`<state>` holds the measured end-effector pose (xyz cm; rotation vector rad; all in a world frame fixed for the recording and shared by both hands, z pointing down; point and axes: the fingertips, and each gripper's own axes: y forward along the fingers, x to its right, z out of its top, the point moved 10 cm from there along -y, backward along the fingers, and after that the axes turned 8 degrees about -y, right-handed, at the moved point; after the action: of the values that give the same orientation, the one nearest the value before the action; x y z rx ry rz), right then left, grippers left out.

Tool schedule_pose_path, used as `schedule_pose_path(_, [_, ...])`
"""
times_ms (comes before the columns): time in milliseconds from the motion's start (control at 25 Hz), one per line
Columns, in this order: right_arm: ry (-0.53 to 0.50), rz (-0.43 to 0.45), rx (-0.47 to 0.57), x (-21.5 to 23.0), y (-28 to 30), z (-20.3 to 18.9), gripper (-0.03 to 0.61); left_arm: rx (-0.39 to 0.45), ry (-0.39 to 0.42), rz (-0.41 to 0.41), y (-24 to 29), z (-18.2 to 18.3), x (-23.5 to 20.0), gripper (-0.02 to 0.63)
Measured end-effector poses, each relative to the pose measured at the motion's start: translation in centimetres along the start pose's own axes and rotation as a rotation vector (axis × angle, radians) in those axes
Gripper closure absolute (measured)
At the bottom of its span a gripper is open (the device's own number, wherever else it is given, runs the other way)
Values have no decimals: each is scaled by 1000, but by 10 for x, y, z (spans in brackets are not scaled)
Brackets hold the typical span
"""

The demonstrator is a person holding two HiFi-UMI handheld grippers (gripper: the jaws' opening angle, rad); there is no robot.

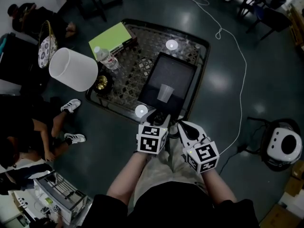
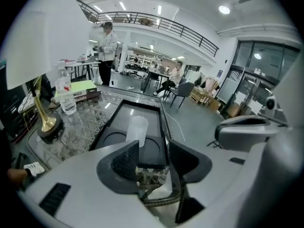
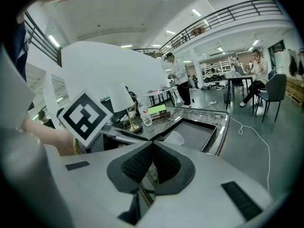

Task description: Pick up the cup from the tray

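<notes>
**Cup (image 1: 165,93) standing untouched on the tray (image 1: 176,69)**

You are holding both tools side by side just in front of you, at the near edge of the table (image 1: 135,77). You are keeping the left gripper (image 1: 160,119) with its jaws apart. Nothing is sitting between the pads, and its own view is looking through the gap at the tray's near rim. You are keeping the right gripper (image 1: 182,127) just beside it on the right, with its jaws pressed together on nothing.

Beyond the tips, the dark tray is lying on the right part of the glass-topped table. The translucent cup is standing upright in the tray's near half, well apart from both tools. In the left gripper view, two round marks on the tray floor are showing on either side of its base.

Further left on the table, a water bottle (image 1: 107,58) is standing near a brass lamp base (image 1: 100,83), with the white lampshade (image 1: 73,69) leaning out over the table's left edge. A green book (image 1: 111,36) is lying at the far left corner. On the floor to the far right, a white cable (image 1: 243,65) is trailing past the table.
</notes>
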<state>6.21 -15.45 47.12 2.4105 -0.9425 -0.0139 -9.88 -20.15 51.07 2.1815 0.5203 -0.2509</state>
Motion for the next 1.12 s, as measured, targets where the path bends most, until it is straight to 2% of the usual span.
schedule_pose_path(160, [17, 6, -16, 13, 7, -3, 568, -83, 46, 2, 36, 22, -7, 356])
schedule_pose_path(280, [33, 7, -28, 22, 10, -7, 568, -146, 61, 15, 60, 33, -14, 322])
schedule_pose_path(680, [86, 3, -40, 39, 20, -17, 568, -268, 99, 102, 109, 48, -37, 307])
schedule_pose_path(960, [92, 5, -39, 45, 26, -17, 568, -312, 152, 112, 132, 50, -37, 322])
schedule_pose_path(1120, [93, 7, -37, 44, 25, -16, 568, -321, 126, 122, 137, 49, -39, 331])
